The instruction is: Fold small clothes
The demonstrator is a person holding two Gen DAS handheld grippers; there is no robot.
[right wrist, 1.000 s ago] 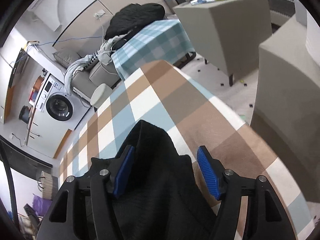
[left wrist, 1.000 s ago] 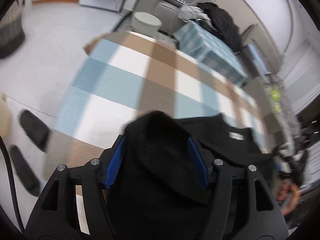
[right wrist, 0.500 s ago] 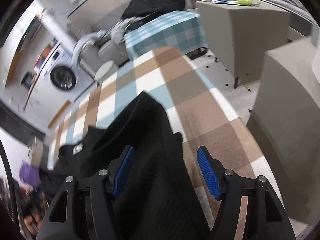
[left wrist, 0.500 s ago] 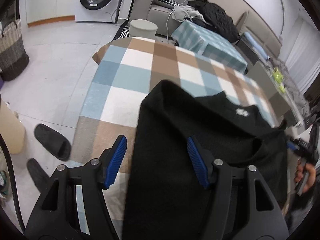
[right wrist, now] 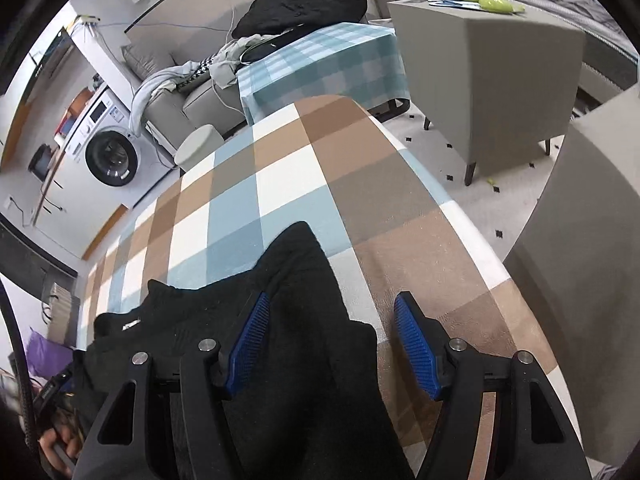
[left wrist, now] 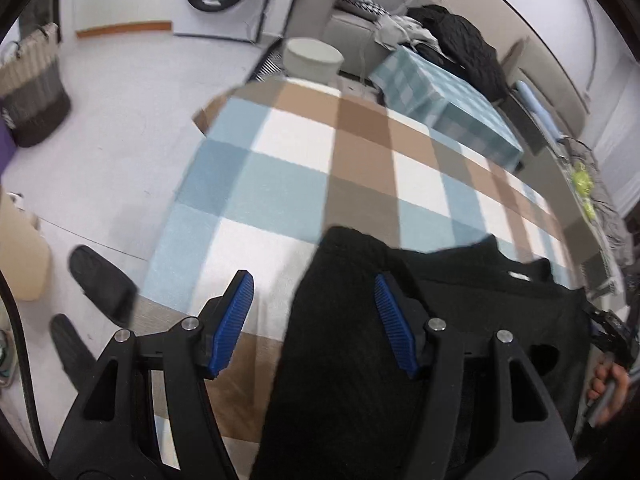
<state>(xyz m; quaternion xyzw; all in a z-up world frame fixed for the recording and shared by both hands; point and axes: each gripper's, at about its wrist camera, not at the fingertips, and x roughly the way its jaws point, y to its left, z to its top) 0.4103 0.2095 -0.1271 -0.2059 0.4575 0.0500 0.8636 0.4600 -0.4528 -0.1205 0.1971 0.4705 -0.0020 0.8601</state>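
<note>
A black knit garment (left wrist: pixel 360 344) lies spread on the checked tablecloth (left wrist: pixel 288 184), its white neck label (left wrist: pixel 520 276) facing up. My left gripper (left wrist: pixel 312 320) is open, its blue pads (left wrist: pixel 232 320) wide apart above the garment's left shoulder and sleeve. In the right wrist view the same garment (right wrist: pixel 304 344) lies on the cloth (right wrist: pixel 296 176) with its label (right wrist: pixel 132 325) at the left. My right gripper (right wrist: pixel 330 344) is open over the garment's right shoulder. Neither gripper holds cloth.
Black slippers (left wrist: pixel 100 284) lie on the floor left of the table. A round stool (left wrist: pixel 314 58), a sofa with clothes (left wrist: pixel 452 36), a washing machine (right wrist: pixel 108 152) and a grey cabinet (right wrist: pixel 492 76) stand beyond the table's far end.
Both grippers have drawn back and lowered toward the table edge. The garment corners that bulged between the pads a second ago now lie flat on the cloth.
</note>
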